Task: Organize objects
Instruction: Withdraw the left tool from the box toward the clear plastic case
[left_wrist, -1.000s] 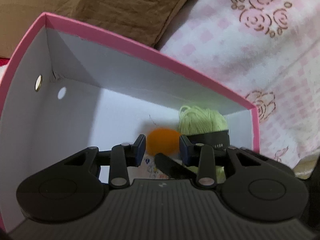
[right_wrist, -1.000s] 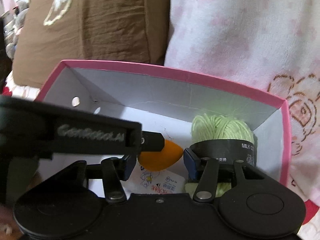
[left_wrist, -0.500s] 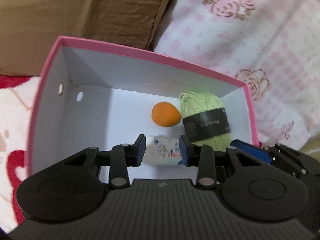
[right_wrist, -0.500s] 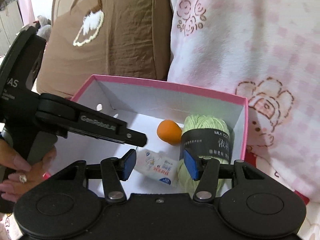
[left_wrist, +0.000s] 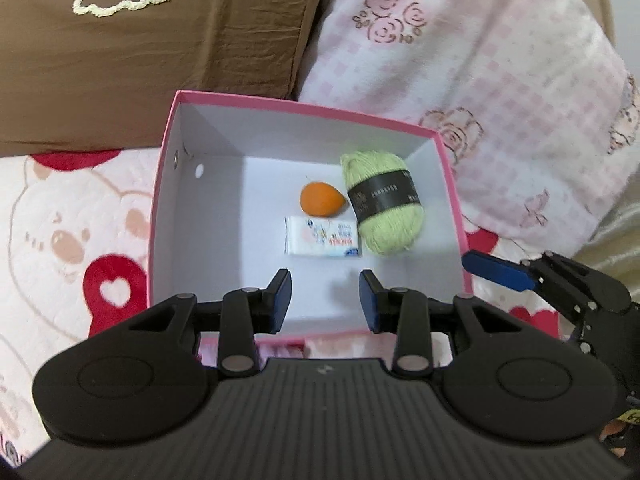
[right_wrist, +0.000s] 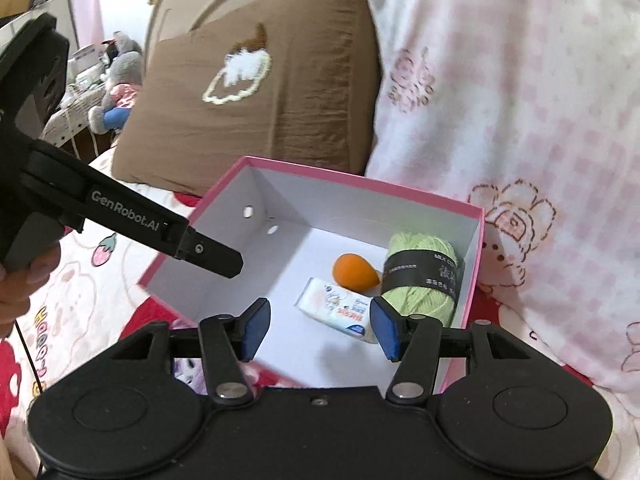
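Pink box [left_wrist: 448,168] with yarn [left_wrist: 382,208], orange egg [left_wrist: 320,199], tissue pack [left_wrist: 322,241]; left tongs [left_wrist: 324,295] and right tongs [right_wrist: 316,330] wide apart, empty.

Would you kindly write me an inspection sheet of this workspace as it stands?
Surface: bedspread with cartoon and heart prints.
Job's things: pink box, white inside, holds a green yarn skein, an orange egg-shaped sponge and a tissue pack, grouped at its right side.
Clutter: nothing seen.
Grippers: left hand-held gripper open and empty; right hand-held gripper open and empty.
Cables: thin black cord below the left hand.
Surroundings: brown pillow, pink floral quilt, plush toys in the distance.
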Demonstrator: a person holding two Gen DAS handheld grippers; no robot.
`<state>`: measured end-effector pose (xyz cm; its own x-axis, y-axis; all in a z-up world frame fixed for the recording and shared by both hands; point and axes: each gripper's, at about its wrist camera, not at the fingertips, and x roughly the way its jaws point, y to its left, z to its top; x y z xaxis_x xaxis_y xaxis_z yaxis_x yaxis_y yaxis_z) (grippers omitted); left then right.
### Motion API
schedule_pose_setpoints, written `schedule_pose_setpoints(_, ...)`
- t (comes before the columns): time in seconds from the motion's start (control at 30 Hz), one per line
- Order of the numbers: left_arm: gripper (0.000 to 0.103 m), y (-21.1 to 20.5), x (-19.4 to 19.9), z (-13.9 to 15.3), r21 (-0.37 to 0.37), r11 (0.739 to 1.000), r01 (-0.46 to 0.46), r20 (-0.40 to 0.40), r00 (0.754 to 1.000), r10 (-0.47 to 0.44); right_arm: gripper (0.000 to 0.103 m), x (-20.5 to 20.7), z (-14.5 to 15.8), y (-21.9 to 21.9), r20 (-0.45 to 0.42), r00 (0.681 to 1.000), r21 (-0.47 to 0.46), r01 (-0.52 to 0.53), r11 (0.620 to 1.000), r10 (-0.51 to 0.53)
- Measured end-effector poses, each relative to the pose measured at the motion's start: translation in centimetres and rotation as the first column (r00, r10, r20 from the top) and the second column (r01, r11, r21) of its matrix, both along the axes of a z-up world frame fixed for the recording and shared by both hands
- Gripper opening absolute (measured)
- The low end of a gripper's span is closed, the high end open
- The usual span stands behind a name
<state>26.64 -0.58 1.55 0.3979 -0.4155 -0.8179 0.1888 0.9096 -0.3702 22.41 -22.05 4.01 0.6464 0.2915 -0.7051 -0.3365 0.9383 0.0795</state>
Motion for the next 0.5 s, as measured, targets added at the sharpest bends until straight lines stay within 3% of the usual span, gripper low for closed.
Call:
schedule_pose_setpoints(0.3,0.038,1.4,-4.4,3.8,-0.006,0.999,0.051,0.023,0.998,-0.050,0.066,-3.8,3.0,2.0,0.016,0.998,-0.025,-0.056,0.998,0.056)
schedule_pose_setpoints(0.5,0.041,2.9,-6.8,5.2,-0.012,0.998,0.066,0.040,0.997,-0.066,0.082,-7.1,4.4,2.3,0.049,0.998,-0.028,-0.036,0.999,0.037)
